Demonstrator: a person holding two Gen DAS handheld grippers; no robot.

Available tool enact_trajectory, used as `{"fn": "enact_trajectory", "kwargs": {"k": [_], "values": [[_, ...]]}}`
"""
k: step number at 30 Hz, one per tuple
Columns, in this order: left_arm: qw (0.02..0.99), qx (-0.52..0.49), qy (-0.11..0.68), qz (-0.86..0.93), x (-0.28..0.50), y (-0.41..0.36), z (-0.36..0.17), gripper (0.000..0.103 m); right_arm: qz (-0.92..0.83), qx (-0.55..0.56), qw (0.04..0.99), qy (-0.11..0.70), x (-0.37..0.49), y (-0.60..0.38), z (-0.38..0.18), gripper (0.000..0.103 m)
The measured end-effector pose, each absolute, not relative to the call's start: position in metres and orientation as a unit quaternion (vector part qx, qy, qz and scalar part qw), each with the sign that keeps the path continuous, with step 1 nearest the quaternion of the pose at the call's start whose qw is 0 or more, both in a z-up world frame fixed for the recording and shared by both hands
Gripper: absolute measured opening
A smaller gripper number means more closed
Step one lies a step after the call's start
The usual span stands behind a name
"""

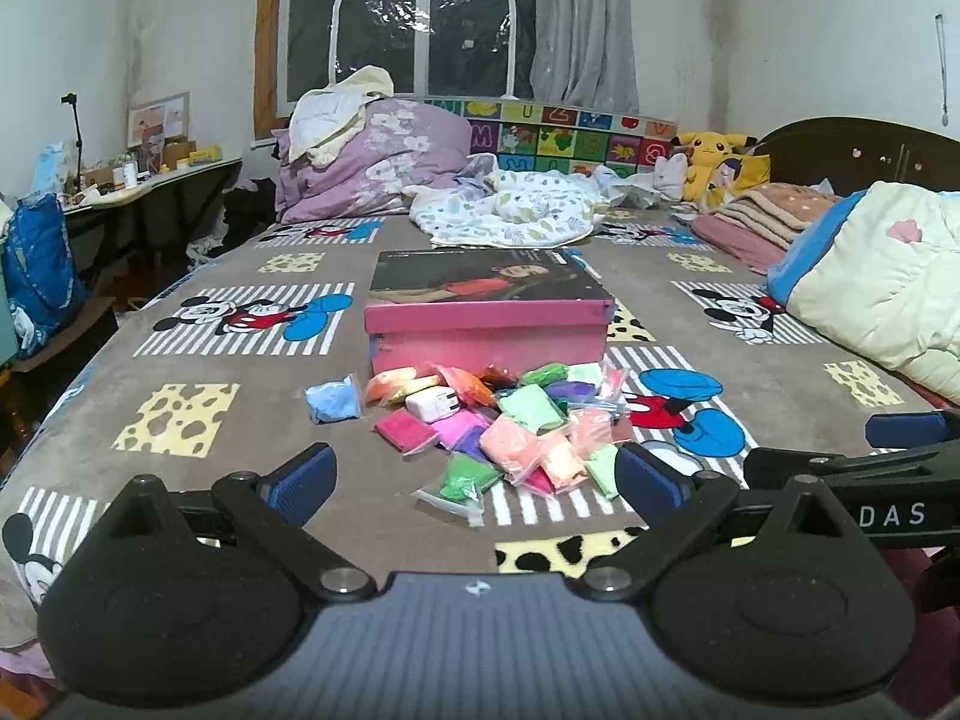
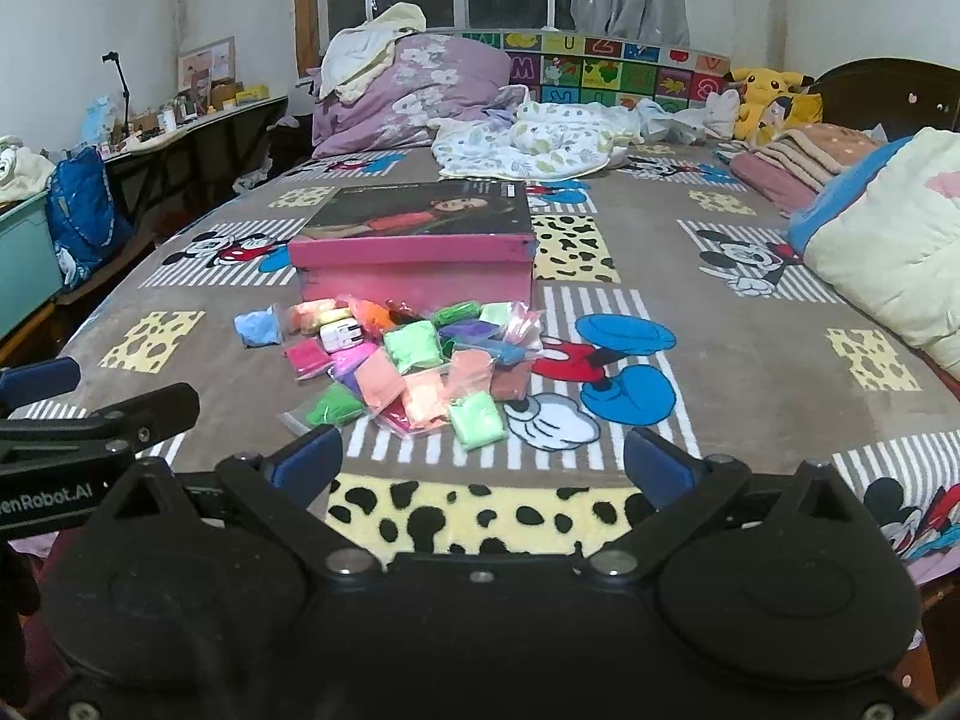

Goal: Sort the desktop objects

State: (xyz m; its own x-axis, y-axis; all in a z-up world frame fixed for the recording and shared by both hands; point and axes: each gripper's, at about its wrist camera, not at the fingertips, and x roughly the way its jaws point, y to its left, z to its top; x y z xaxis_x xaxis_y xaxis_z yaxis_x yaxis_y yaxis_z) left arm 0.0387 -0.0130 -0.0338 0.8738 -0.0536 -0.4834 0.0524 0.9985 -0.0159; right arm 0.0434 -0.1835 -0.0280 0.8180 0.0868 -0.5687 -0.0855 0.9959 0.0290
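A pile of small coloured clay packets [image 1: 516, 426] [image 2: 414, 366] lies on the Mickey Mouse bed cover, in front of a closed pink box [image 1: 486, 324] [image 2: 414, 258]. A white charger plug [image 1: 433, 405] [image 2: 341, 336] sits in the pile's left part. A light blue packet [image 1: 332, 401] [image 2: 258, 327] lies apart at the left. My left gripper [image 1: 474, 471] is open and empty, just short of the pile. My right gripper [image 2: 483, 462] is open and empty, near the pile's front edge. The right gripper's finger [image 1: 912, 429] shows at the right edge of the left wrist view.
Folded quilts [image 2: 888, 240] lie along the bed's right side. A purple duvet [image 1: 372, 162] and a leaf-print blanket [image 1: 510, 210] lie behind the box. A Pikachu toy [image 1: 711, 159] sits at the far right. A cluttered desk [image 1: 138, 180] and a blue bag [image 1: 36, 264] stand left of the bed.
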Motion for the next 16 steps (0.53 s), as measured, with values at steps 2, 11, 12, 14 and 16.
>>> {"fn": "enact_trajectory", "kwargs": {"k": [2, 11, 12, 14, 16], "values": [[0.968, -0.001, 0.249, -0.027, 0.0384, -0.0132, -0.0336, 0.100, 0.044, 0.000, 0.954, 0.298, 0.0429, -0.1833, -0.0277, 0.102], [0.969, -0.006, 0.248, -0.021, 0.0379, -0.0116, -0.0352, 0.100, 0.043, -0.003, 0.953, 0.301, 0.0424, -0.1819, -0.0299, 0.102], [0.969, -0.004, 0.245, -0.022, 0.0373, -0.0117, -0.0353, 0.100, 0.043, -0.003, 0.953, 0.301, 0.0424, -0.1818, -0.0301, 0.102], [0.971, -0.001, 0.239, -0.024, 0.0357, -0.0120, -0.0356, 0.100, 0.045, -0.003, 0.952, 0.302, 0.0448, -0.1865, -0.0293, 0.102], [0.971, 0.003, 0.237, -0.025, 0.0349, -0.0129, -0.0357, 0.100, 0.045, -0.004, 0.952, 0.303, 0.0453, -0.1868, -0.0299, 0.102]]}}
